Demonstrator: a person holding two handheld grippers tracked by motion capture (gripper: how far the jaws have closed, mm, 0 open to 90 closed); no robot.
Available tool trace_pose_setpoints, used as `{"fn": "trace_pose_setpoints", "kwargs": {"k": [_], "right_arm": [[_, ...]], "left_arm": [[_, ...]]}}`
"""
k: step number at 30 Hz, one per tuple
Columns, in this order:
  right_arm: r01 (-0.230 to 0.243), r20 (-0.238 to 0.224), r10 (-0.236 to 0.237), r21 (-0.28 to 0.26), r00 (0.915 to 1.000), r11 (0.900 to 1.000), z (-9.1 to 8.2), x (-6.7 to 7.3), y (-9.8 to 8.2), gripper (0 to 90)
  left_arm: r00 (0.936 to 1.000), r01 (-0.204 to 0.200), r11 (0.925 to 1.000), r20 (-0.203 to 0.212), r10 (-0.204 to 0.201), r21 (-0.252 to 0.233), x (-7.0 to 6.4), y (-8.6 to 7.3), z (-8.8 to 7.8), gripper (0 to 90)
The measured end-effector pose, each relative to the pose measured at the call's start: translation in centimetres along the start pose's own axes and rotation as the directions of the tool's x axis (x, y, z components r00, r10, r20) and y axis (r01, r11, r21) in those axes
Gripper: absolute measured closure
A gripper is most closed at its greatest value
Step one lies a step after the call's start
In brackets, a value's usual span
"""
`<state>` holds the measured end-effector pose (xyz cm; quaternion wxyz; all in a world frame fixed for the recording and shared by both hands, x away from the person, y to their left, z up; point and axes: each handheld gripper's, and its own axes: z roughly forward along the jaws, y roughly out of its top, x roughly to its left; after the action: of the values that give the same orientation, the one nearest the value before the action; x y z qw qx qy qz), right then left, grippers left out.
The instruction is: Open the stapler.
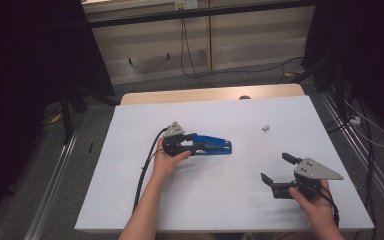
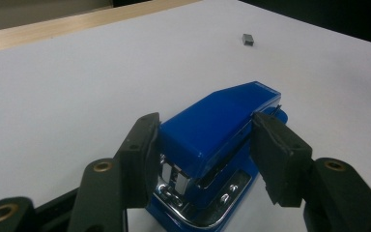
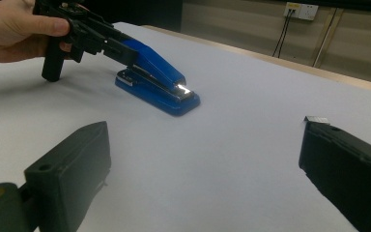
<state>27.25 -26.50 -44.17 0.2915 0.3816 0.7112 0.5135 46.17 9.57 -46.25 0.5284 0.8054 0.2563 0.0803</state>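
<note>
Stapler: we see a blue stapler (image 1: 212, 145) lying flat on the white bench (image 1: 220, 200), just left of the frame's centre in the high view, its hinged rear end toward the left gripper.
Left gripper: our left gripper (image 2: 205, 145) brackets the rear of the stapler (image 2: 217, 130); in the left gripper view one black jaw sits against the left flank and the other against the right flank of the blue top, so the stapler is grasped from both sides at its back end.
Left hand: the hand (image 1: 167, 161) holds this gripper (image 1: 197, 145) just below and left of the stapler in the high view.
Right gripper: our right gripper (image 1: 277, 170) rests at the lower right of the high view, well apart from the stapler, its jaws spread wide with only bare bench between them.
Right gripper view: we see the stapler (image 3: 157, 79) at upper left of that frame, the left gripper (image 3: 125, 50) on its raised end.
Small part: a little grey block (image 1: 265, 128) lies alone on the bench, upper right of the stapler; we cannot tell what it is.
</note>
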Motion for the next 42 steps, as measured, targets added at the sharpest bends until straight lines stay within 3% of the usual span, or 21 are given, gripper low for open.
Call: {"fn": "trace_pose_setpoints", "kwargs": {"k": [1,3,8,12,17,20,26,31,33,35,42], "right_arm": [[0.003,-0.001,-0.003,0.003,1.0,1.0,0.0,0.0,0.0,4.2],[0.002,-0.002,-0.002,0.004,1.0,1.0,0.1,-0.2,0.0,4.2],[-0.002,-0.002,0.002,0.006,1.0,1.0,0.2,-0.2,0.1,4.1],[-0.002,-0.003,0.002,0.009,1.0,1.0,0.5,-0.1,0.4,4.1],[0.002,0.004,-0.003,0.02,1.0,1.0,1.2,0.0,1.0,4.5],[0.009,0.011,-0.009,0.029,0.9999,1.0,2.0,-0.1,1.4,5.5],[-0.02,0.005,0.02,0.029,0.9998,0.999,4.1,-0.1,2.4,5.4],[-0.018,-0.018,0.018,0.029,0.9997,0.999,6.2,0.6,3.2,5.5],[-0.003,-0.026,0.004,0.061,0.9996,0.998,7.7,0.8,3.0,5.5],[-0.018,-0.032,0.02,0.071,0.9993,0.997,8.6,0.8,3.0,5.5],[-0.021,-0.035,0.023,0.067,0.9991,0.998,10.5,1.6,3.9,3.1]], "left_arm": [[1.0,-0.004,1.0,-0.002,0.004,0.001,0.0,0.0,0.0,46.1],[0.9996,0.028,0.9995,-0.003,-0.028,-0.012,-0.2,0.4,-0.2,46.5],[0.9996,0.027,0.9993,-0.001,-0.027,-0.025,-0.4,1.1,-0.4,48.9],[0.9999,0.015,0.9999,-0.008,-0.015,-0.006,-0.7,1.9,-0.5,49.4],[0.9991,0.042,0.999,0.002,-0.042,-0.013,-0.6,2.1,-0.5,50.2],[0.9988,0.048,0.9988,0.007,-0.048,-0.011,-0.5,2.0,-0.5,50.3],[0.9984,0.057,0.9984,0.002,-0.057,0.001,-0.6,2.2,-0.6,50.5],[0.9982,0.059,0.9983,0.012,-0.059,0.003,-0.5,2.5,-0.7,51.4],[0.9979,0.065,0.9979,0.009,-0.065,0.002,-0.5,2.5,-0.6,51.4],[0.9979,0.064,0.9979,0.01,-0.064,0.001,-0.5,2.5,-0.6,51.4],[0.998,0.063,0.998,0.004,-0.063,0.009,-0.7,2.8,-0.7,51.7]]}}
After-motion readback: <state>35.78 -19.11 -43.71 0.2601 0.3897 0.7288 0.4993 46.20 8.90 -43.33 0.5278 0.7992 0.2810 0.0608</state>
